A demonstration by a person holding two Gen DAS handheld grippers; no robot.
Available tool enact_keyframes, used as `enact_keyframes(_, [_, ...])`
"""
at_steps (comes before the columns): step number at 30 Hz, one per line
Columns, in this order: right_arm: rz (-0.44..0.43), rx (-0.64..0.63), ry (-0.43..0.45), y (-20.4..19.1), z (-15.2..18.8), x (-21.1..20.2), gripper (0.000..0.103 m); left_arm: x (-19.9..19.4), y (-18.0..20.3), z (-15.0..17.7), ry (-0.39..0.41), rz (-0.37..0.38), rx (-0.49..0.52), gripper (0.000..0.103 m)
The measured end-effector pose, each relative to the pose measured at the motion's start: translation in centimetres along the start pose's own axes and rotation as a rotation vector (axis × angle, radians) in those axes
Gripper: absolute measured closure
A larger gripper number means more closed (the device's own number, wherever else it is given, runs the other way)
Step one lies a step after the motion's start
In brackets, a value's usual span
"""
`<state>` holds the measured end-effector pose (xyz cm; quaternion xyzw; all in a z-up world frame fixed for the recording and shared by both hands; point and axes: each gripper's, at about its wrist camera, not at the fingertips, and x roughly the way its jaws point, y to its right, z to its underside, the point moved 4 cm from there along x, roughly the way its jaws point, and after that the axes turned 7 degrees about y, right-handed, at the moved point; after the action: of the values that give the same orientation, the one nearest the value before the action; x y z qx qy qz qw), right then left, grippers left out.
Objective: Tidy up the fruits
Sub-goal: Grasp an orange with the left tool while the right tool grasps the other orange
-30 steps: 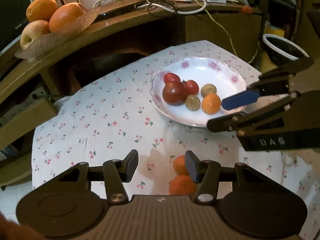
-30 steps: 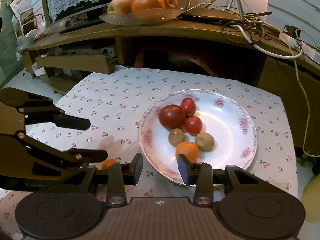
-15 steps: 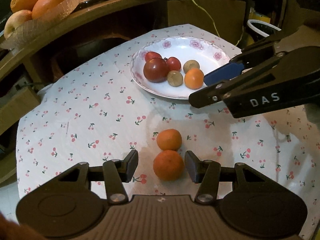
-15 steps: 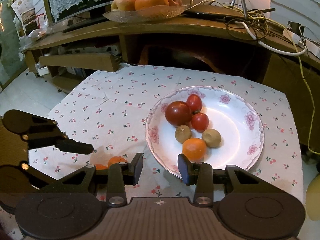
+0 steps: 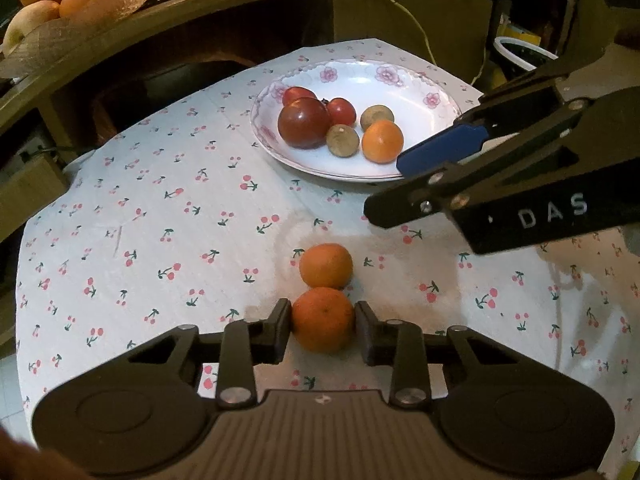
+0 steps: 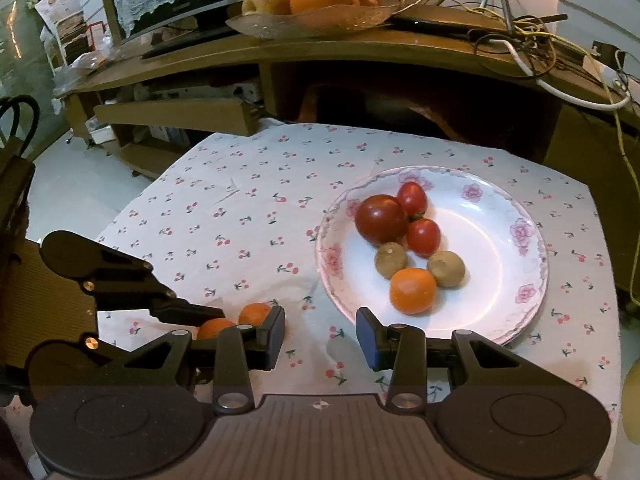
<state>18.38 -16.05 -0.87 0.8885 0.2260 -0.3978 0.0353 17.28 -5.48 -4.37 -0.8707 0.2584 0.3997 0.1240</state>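
The left gripper [image 5: 323,326] has just been closing, its jaws now pinching the near orange [image 5: 323,319] on the surface, well short of the plate [image 5: 404,84]; a second orange [image 5: 326,265] touches it; the right gripper [image 6: 320,330] hangs beside the plate, jaws spread and empty.

Two tangerines [image 5: 325,292] lie touching on the tablecloth [image 5: 160,216], the plate [image 5: 420,80] beyond them holding six fruits.

1. Near orange [image 6: 214,327]: mostly hidden behind the left gripper [image 6: 208,320] in the right wrist view.
2. Smallest tomato [image 5: 298,94]: partly hidden behind the big tomato [image 5: 304,122].
3. Fruit bowl [image 5: 80,8]: cut off by the frame's edge.
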Motion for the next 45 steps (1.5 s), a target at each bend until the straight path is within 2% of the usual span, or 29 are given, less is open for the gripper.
enact_keyframes(10, [-0.078,-0.014,-0.031,-1.8,0.5,1.2,0.062,-1.2,-1.9,1.4,-0.037,-0.021,0.006,0.064])
enact_keyframes(21, [-0.118,-0.009,-0.083,-3.6,1.5,3.9,0.062,-2.3,-3.5,2.8,-0.023,0.004,-0.039,0.064])
enact_keyframes(25, [-0.102,-0.015,-0.079,-3.8,1.7,4.5,0.063,-2.1,-3.2,2.8,-0.024,-0.003,-0.028,0.064])
enact_keyframes(28, [-0.094,-0.017,-0.079,-3.8,1.6,4.4,0.072,-2.0,-3.1,2.7,-0.027,-0.014,-0.021,0.064])
enact_keyframes(34, [-0.070,-0.013,-0.093,-3.1,2.2,3.1,0.073,-2.3,-2.4,2.2,-0.004,-0.001,-0.013,0.064])
enact_keyframes(41, [0.005,-0.015,-0.068,-1.5,3.3,0.1,0.073,-1.7,0.0,2.0,-0.006,0.049,0.014,0.064])
enact_keyframes(45, [0.060,-0.013,-0.093,-0.8,4.8,-0.5,0.073,-1.3,1.3,1.9,-0.011,0.054,0.044,0.064])
